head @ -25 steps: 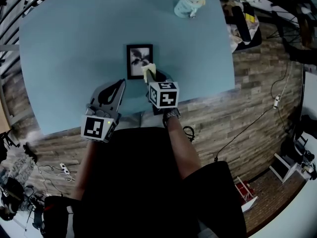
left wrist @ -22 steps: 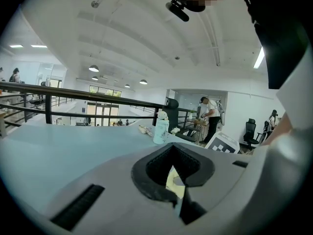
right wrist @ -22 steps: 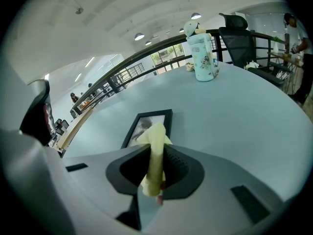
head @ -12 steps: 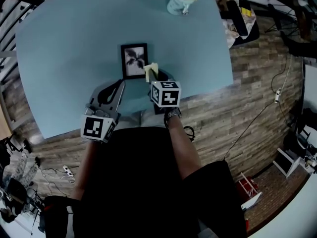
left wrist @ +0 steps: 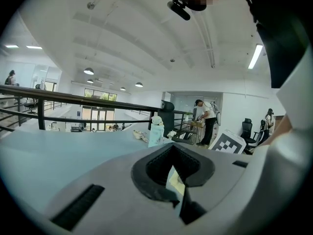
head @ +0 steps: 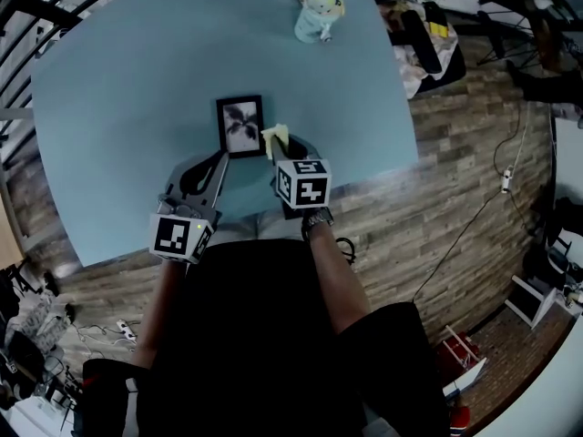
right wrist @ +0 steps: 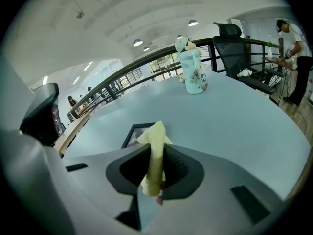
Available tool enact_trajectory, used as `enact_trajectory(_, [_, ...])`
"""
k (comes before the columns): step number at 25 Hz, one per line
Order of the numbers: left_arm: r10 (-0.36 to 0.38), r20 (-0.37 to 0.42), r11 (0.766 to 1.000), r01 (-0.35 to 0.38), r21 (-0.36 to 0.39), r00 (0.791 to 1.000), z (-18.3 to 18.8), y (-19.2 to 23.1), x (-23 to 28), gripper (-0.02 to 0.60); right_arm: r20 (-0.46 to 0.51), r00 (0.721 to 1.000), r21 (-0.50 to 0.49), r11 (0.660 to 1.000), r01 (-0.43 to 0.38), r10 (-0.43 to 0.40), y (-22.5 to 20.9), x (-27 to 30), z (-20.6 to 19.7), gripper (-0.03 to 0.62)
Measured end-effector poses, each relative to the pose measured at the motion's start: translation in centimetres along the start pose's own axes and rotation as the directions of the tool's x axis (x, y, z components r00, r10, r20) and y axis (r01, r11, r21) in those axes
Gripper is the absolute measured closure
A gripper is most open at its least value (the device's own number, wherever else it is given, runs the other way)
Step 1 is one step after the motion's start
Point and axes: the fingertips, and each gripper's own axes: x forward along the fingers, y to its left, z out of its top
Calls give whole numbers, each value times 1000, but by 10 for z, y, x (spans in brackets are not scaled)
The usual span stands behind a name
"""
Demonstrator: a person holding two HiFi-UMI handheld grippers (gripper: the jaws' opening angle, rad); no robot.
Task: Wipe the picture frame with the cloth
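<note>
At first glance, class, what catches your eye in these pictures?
The yellow cloth pinched in the right tool stands out first, beside the black picture frame lying flat on the blue table. A pale decorated bottle stands near the table's far edge.

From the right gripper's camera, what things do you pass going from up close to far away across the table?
yellow cloth pinched in the jaws → picture frame lying flat on the table → pale blue bottle with a toy on top → black office chair past the table's far edge
</note>
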Motion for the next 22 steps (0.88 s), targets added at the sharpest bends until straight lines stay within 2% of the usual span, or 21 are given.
enact_trajectory(10, [77,67,997,-77,2,995,24,18,-17,584,138,985,-105,991,-87,101,50,-33,66,536])
enact_trajectory(15, [138,93,990,-138,-2,986,33,40,-30,584,235,955,-119,981,-156,180,77,-59,106,536])
enact_trajectory(22, [210,140,977,-212,4,968,59,65,-45,584,353,901,-177,964,-199,251,108,-103,159,536])
